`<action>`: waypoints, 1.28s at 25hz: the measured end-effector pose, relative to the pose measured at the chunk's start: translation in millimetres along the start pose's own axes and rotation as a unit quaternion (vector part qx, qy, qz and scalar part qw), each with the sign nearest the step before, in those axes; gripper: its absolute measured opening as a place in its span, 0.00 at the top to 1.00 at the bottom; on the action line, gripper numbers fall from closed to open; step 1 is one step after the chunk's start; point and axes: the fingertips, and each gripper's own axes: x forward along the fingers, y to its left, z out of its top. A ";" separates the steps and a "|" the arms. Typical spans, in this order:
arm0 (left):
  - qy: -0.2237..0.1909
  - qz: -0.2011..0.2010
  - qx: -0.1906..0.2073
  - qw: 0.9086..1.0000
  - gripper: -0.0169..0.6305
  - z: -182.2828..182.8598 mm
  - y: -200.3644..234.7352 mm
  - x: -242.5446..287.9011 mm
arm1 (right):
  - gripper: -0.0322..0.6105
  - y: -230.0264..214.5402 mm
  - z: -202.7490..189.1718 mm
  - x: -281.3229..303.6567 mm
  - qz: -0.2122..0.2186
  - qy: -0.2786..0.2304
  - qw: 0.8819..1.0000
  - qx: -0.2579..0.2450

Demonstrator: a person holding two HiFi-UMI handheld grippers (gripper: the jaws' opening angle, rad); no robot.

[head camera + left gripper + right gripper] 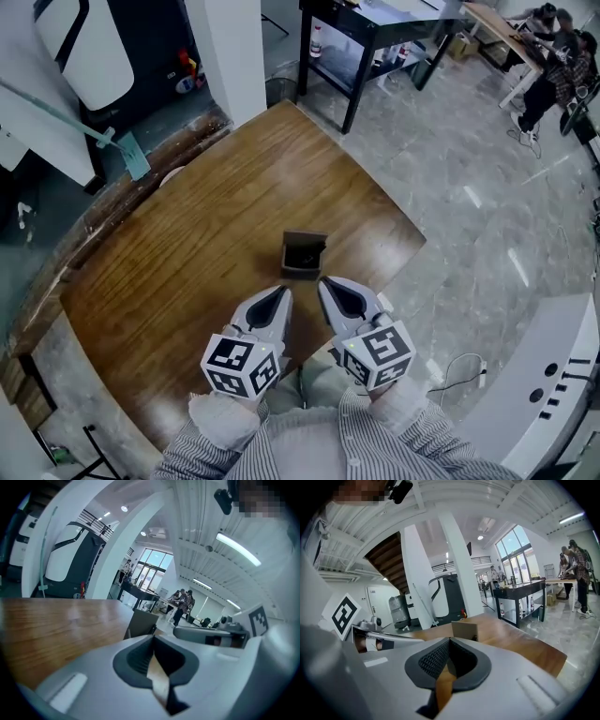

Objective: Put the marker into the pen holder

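Note:
A brown square pen holder (304, 254) stands on the wooden table (187, 253), just ahead of both grippers. Its inside is dark, and I cannot make out a marker for sure. A small dark thing shows at its edge in the left gripper view, against the pen holder (140, 623). My left gripper (279, 293) and right gripper (328, 282) lie side by side near the table's front edge. Their tips point at the holder. Both are shut with nothing between the jaws, as seen at the left gripper (152, 637) and the right gripper (450, 640). The pen holder (465, 630) rises just beyond the right jaws.
The table's right edge (412, 246) drops off close to the holder. A white pillar (230, 56), a large dark machine (112, 56) and a teal-headed tool (127, 150) stand at the back left. A black table (375, 37) and people (553, 66) are farther off.

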 end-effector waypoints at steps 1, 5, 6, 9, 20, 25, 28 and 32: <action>0.000 0.001 0.003 1.000 0.96 -0.3 -2.3 -2.6 | 0.95 3.5 -0.1 -3.0 0.004 0.000 1.000 -0.001; -0.004 0.003 0.002 1.000 0.96 -1.1 -10.7 -12.2 | 0.95 17.7 -1.3 -14.7 0.019 0.001 1.000 -0.008; -0.004 0.001 -0.002 1.000 0.96 -2.1 -13.8 -14.2 | 0.95 21.5 -2.8 -18.3 0.024 0.002 1.000 -0.009; -0.005 -0.003 0.000 1.000 0.96 -3.3 -22.6 -21.0 | 0.95 32.2 -9.7 -28.1 0.035 0.009 0.999 -0.010; -0.011 -0.009 0.008 1.000 0.96 -10.9 -31.5 -40.8 | 0.95 49.4 -15.5 -42.6 0.031 0.010 0.999 -0.016; -0.010 -0.011 0.007 1.000 0.96 -14.3 -31.7 -44.6 | 0.95 53.3 -15.9 -44.8 0.030 0.010 0.999 -0.019; -0.012 -0.014 0.006 1.000 0.96 -15.1 -32.9 -46.7 | 0.95 56.8 -17.9 -46.4 0.032 0.010 0.999 -0.020; -0.015 -0.015 0.007 1.000 0.96 -15.6 -35.8 -48.8 | 0.95 58.1 -18.8 -49.7 0.031 0.007 0.999 -0.018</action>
